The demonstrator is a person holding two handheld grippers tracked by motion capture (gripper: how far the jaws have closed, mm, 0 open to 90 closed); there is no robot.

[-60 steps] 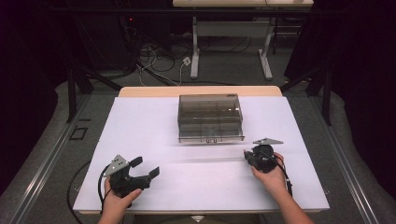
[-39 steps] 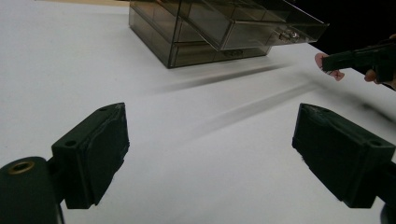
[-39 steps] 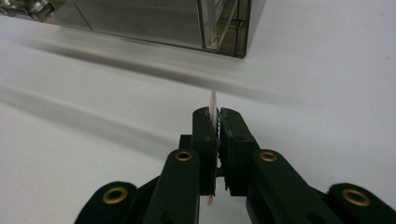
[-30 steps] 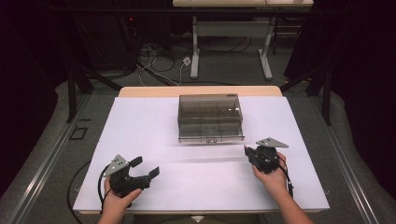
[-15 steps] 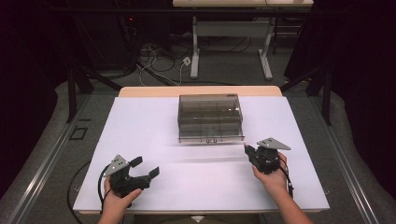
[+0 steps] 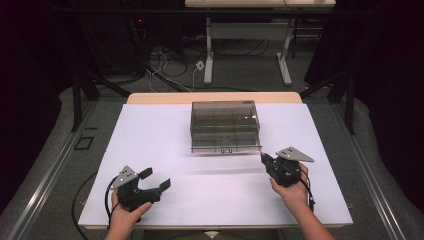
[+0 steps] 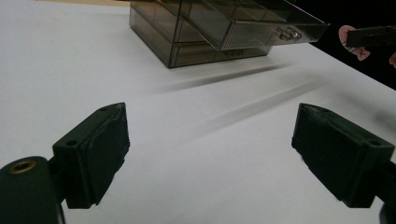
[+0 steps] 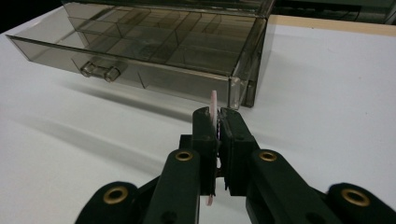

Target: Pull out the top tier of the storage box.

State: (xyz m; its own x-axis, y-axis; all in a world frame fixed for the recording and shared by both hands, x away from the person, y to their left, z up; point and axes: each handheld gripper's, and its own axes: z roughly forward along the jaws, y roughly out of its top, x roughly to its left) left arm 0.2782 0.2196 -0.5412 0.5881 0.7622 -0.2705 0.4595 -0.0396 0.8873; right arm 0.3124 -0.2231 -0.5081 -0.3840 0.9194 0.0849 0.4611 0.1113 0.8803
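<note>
A smoky clear drawer box (image 6: 225, 117) stands mid-table with its top drawer (image 8: 140, 51) pulled out toward me; the drawer's divided compartments look empty. My right gripper (image 6: 263, 159) hovers just off the drawer's front right corner, shut on a thin flat pink piece (image 8: 213, 103) that stands on edge between the pads. The left gripper view shows that pink piece (image 7: 348, 36) far off at the upper right. At the near left of the table, my left gripper (image 6: 155, 178) is held low with its jaws wide open and nothing between its fingers (image 7: 95, 149).
A white sheet covers the table (image 6: 150, 135), with a wooden edge at the back. The drawer's small handle (image 8: 100, 70) faces me. Beyond the table lie floor cables and another desk's legs (image 6: 209, 55).
My right gripper has drifted slightly to the right with the pink piece still pinched. The left gripper and the drawer box have not moved.
</note>
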